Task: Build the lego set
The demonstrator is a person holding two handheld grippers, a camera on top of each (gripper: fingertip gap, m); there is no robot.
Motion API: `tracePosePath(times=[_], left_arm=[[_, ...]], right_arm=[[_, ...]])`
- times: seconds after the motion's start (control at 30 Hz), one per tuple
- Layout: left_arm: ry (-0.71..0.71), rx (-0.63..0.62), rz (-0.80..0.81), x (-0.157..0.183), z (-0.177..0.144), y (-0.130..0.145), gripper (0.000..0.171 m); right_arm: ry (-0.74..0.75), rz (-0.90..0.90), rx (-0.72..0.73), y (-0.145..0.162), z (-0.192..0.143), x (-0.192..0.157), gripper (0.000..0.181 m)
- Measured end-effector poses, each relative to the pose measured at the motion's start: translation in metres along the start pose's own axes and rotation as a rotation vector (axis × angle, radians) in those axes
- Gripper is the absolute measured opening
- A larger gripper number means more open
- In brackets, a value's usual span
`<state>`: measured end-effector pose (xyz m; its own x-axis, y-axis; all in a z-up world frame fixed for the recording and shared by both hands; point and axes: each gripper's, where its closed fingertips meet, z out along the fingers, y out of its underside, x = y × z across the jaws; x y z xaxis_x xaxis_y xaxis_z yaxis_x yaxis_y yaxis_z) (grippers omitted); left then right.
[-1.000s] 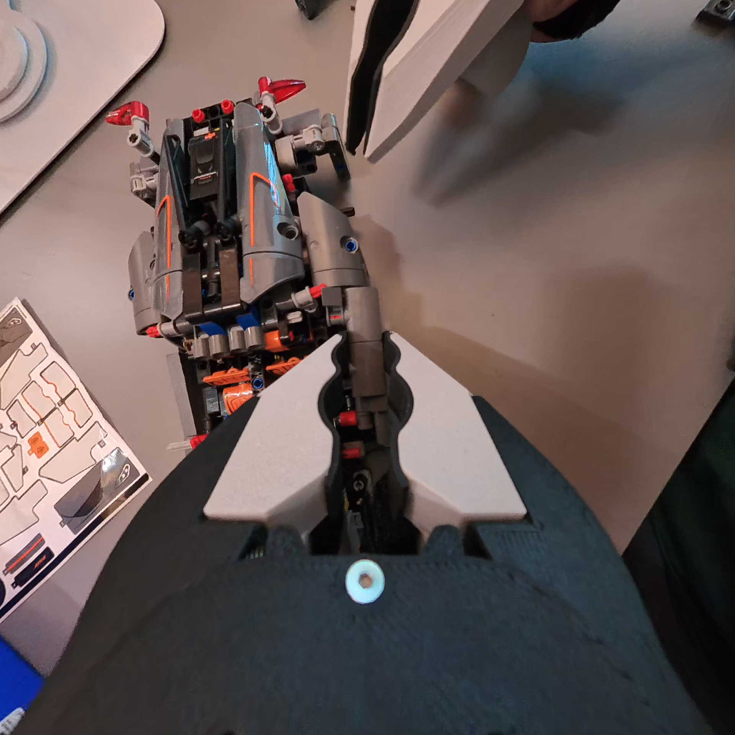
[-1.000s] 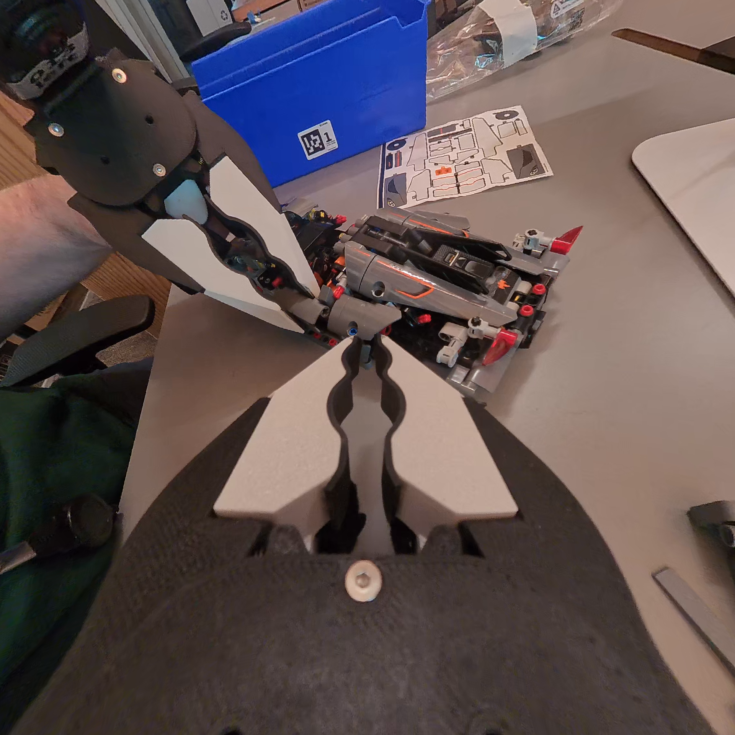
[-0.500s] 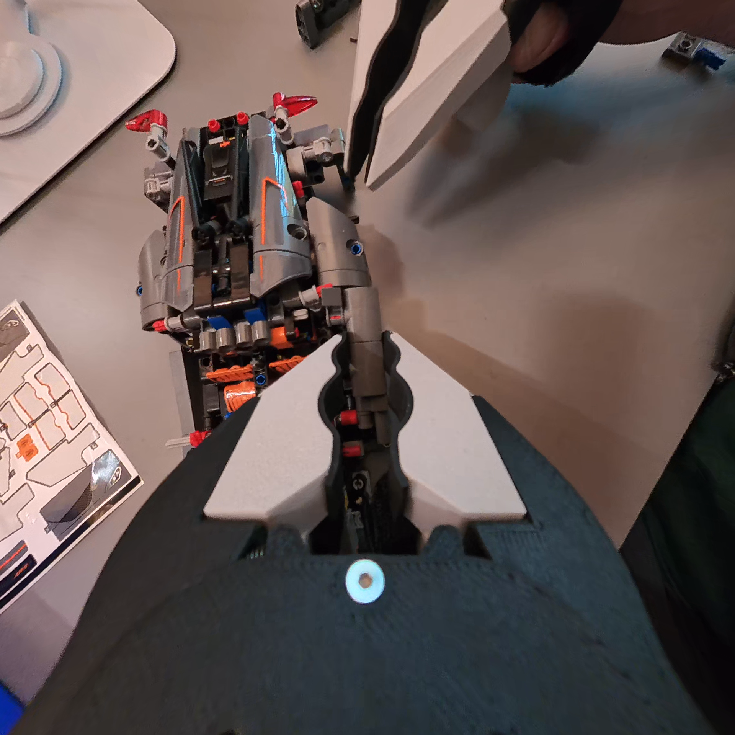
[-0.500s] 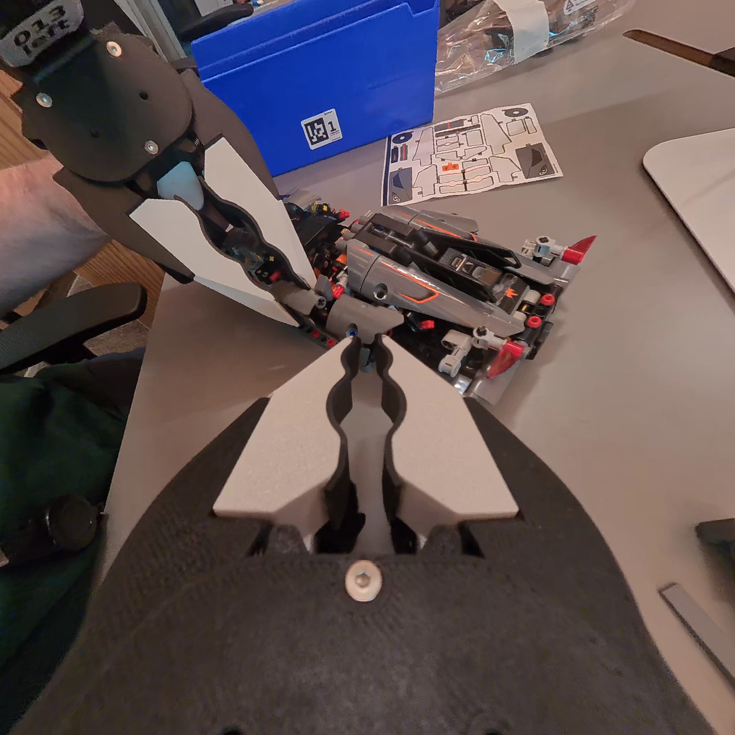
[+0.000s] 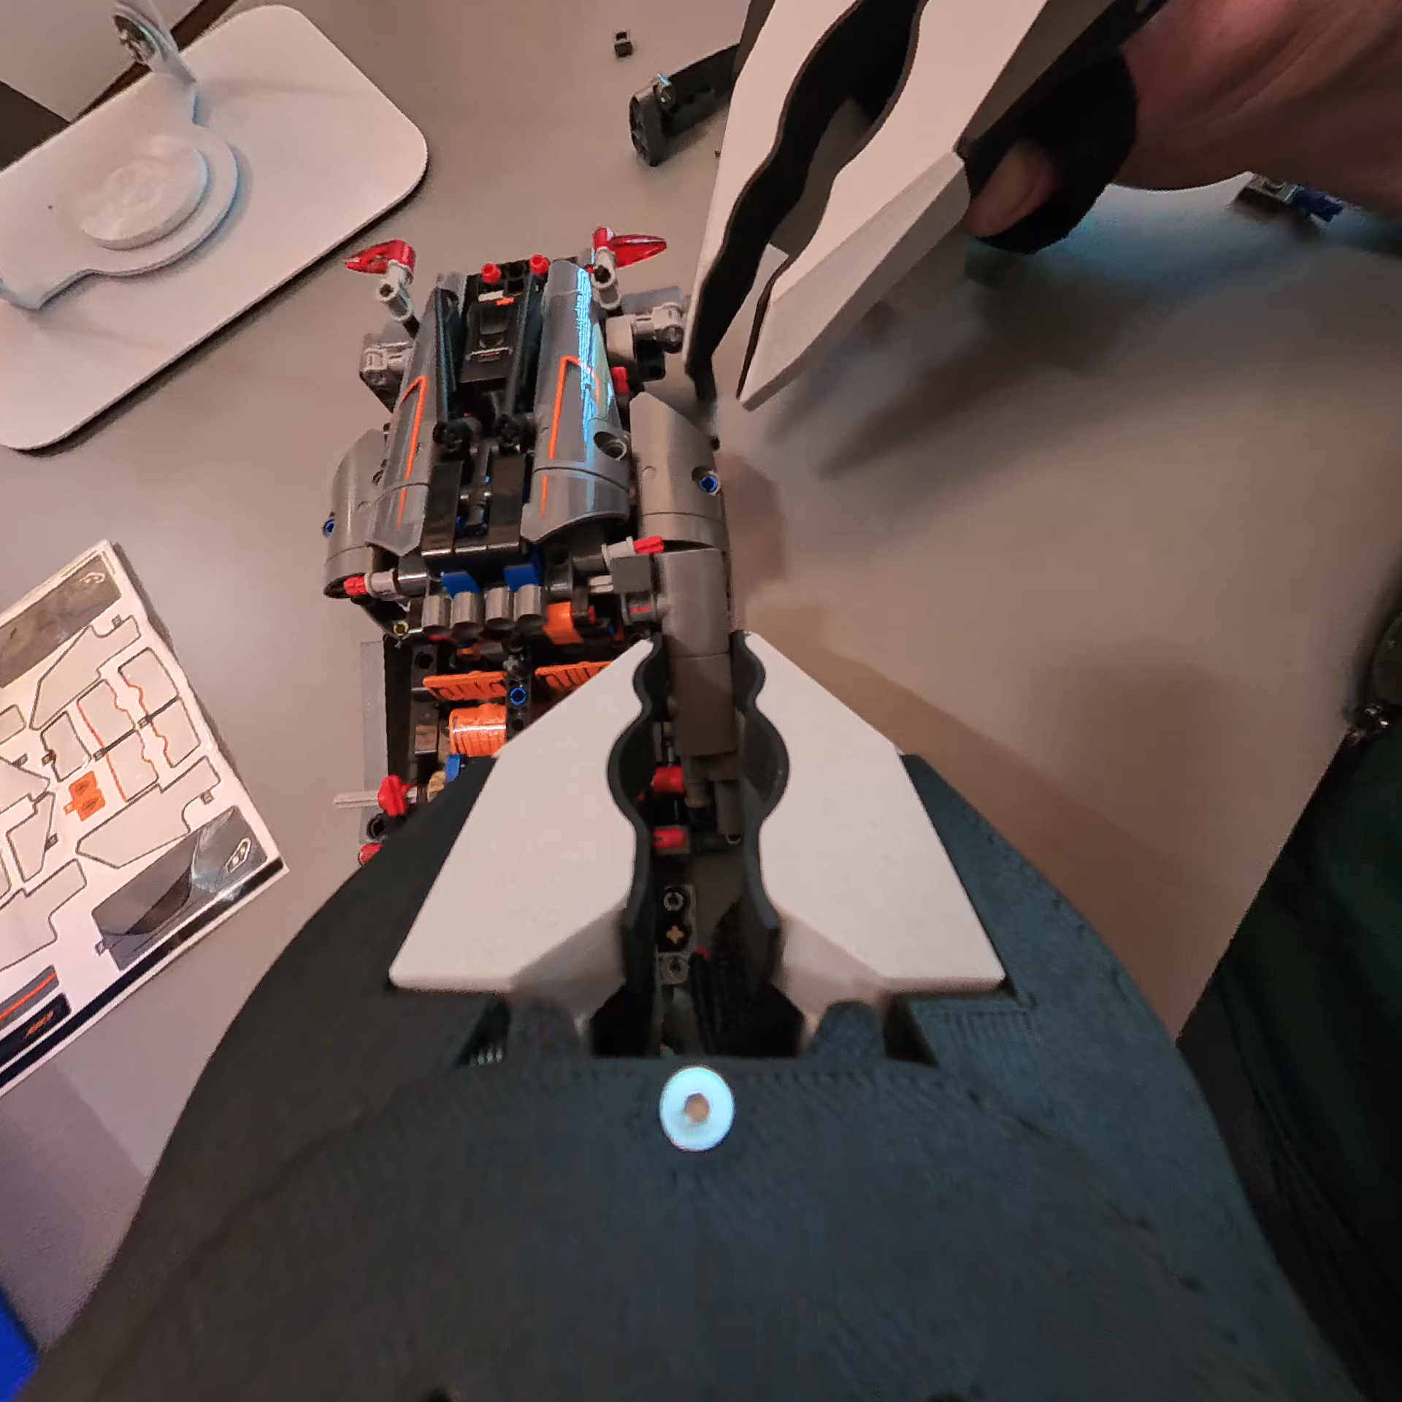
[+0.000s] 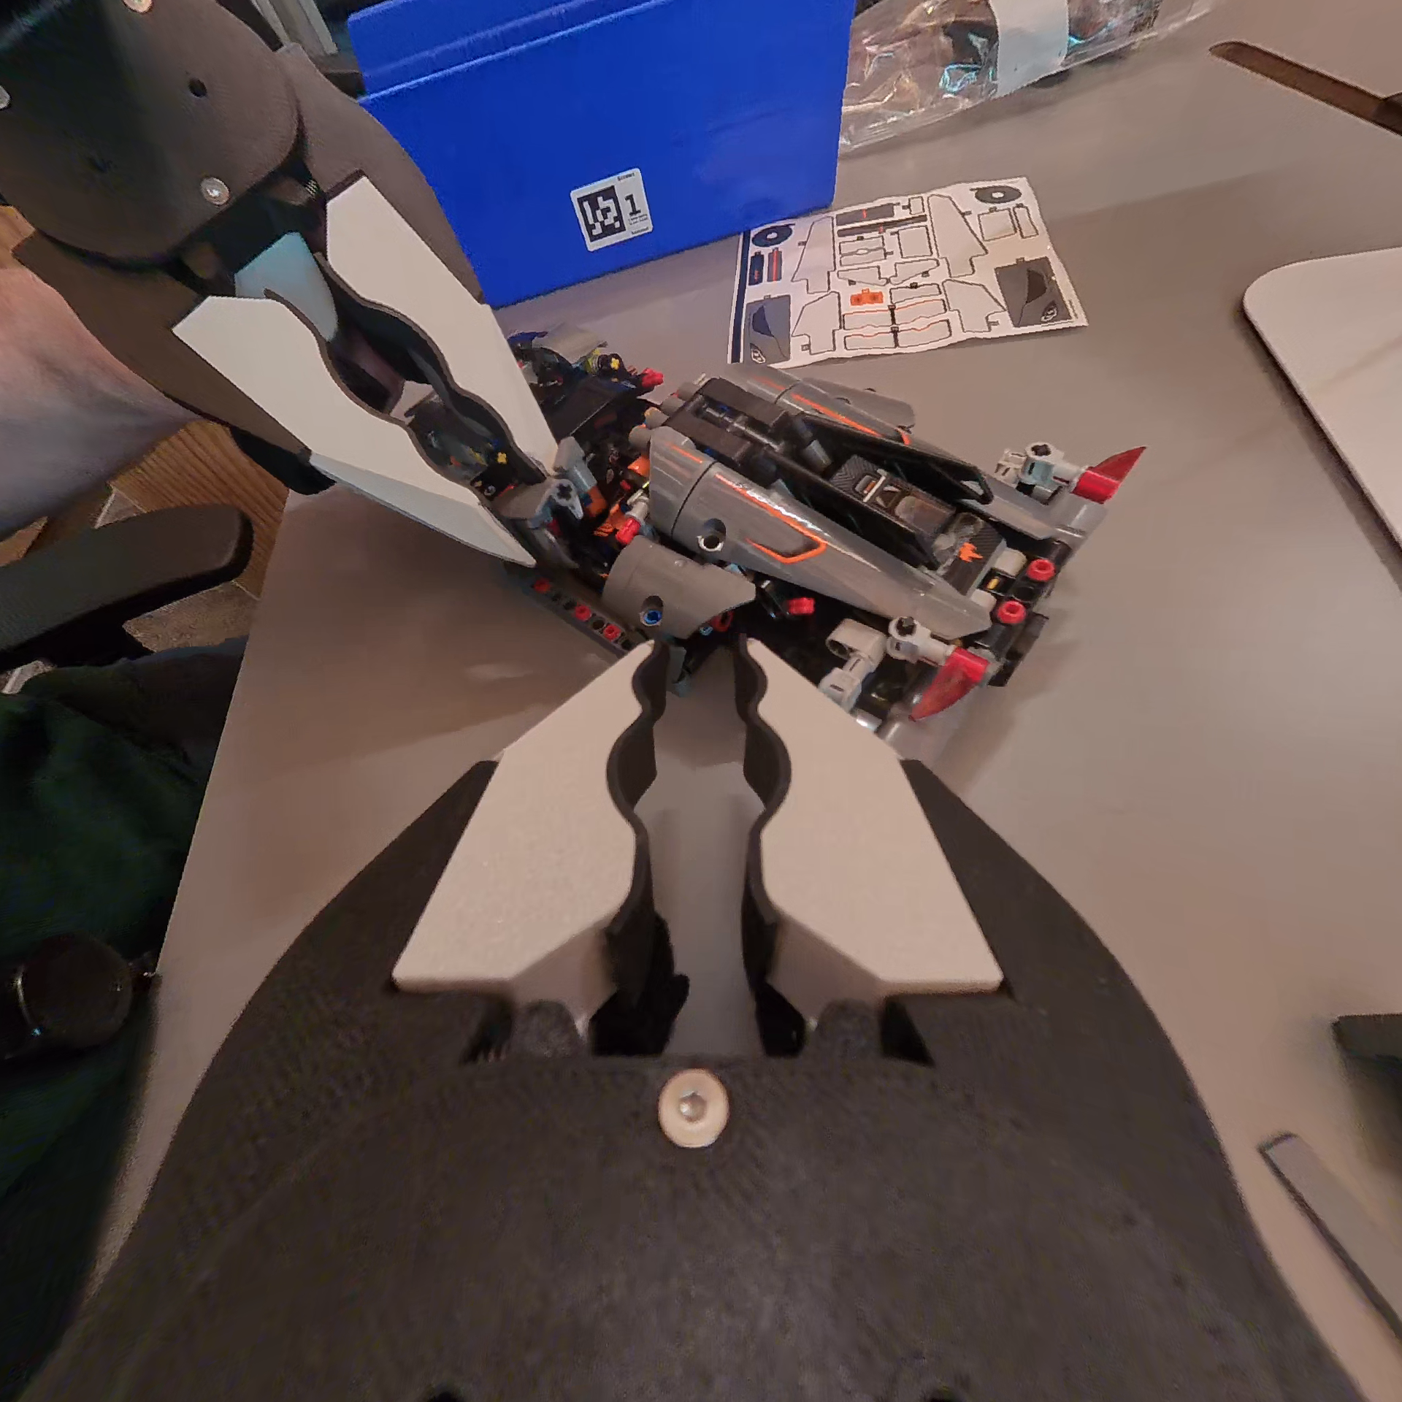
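Observation:
The grey, black and orange lego car [image 5: 501, 470] lies on the grey table. My left gripper [image 5: 698, 645] is shut on a dark grey side panel [image 5: 702, 683] at the car's near right corner, with both pads pressed on it. The right wrist view shows the same grasp [image 6: 531, 523] on the car [image 6: 819, 516]. My right gripper [image 6: 698, 652] is open and holds nothing, its tips just below the car's grey wheel-arch panel [image 6: 667, 584]. In the left wrist view the right gripper [image 5: 724, 387] hangs beside that panel [image 5: 679, 485], jaws apart.
A sticker sheet [image 6: 903, 273] lies behind the car, next to a blue bin [image 6: 607, 114] and a plastic bag [image 6: 986, 53]. A white flat base [image 5: 174, 205] stands at the far left. A black loose part [image 5: 675, 114] and a grey strip [image 6: 1320, 1206] lie on the table. The tips of one gripper are about 7 cm away from the tips of the other.
My right gripper's jaws have opened; earlier they were nearly closed at the wheel-arch panel's lower edge. My left gripper keeps its hold on the car, which has shifted slightly.

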<state>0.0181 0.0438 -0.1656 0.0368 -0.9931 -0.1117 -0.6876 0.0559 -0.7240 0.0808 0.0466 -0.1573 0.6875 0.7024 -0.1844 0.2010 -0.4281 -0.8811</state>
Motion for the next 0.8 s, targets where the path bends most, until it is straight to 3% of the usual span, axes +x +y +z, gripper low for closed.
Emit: tracePosePath(times=[0.23, 0.3, 0.53, 0.67, 0.8], left_arm=[[-0.031, 0.012, -0.044, -0.006, -0.011, 0.008, 0.015], [-0.085, 0.002, -0.054, -0.012, -0.013, 0.008, 0.026], [-0.246, -0.078, -0.010, -0.010, -0.010, 0.002, 0.038], [-0.276, -0.109, -0.007, -0.011, -0.001, -0.004, 0.026], [-0.272, -0.073, -0.054, -0.014, -0.006, -0.005, 0.025]], right_arm=[[0.007, 0.000, 0.005, -0.001, -0.002, 0.001, 0.015], [0.008, -0.005, 0.006, -0.001, -0.002, 0.001, 0.015], [0.001, -0.007, 0.011, -0.003, -0.002, -0.002, 0.015], [0.003, -0.019, 0.008, -0.004, -0.002, -0.004, 0.014], [0.008, -0.020, 0.007, -0.004, -0.002, -0.003, 0.014]])
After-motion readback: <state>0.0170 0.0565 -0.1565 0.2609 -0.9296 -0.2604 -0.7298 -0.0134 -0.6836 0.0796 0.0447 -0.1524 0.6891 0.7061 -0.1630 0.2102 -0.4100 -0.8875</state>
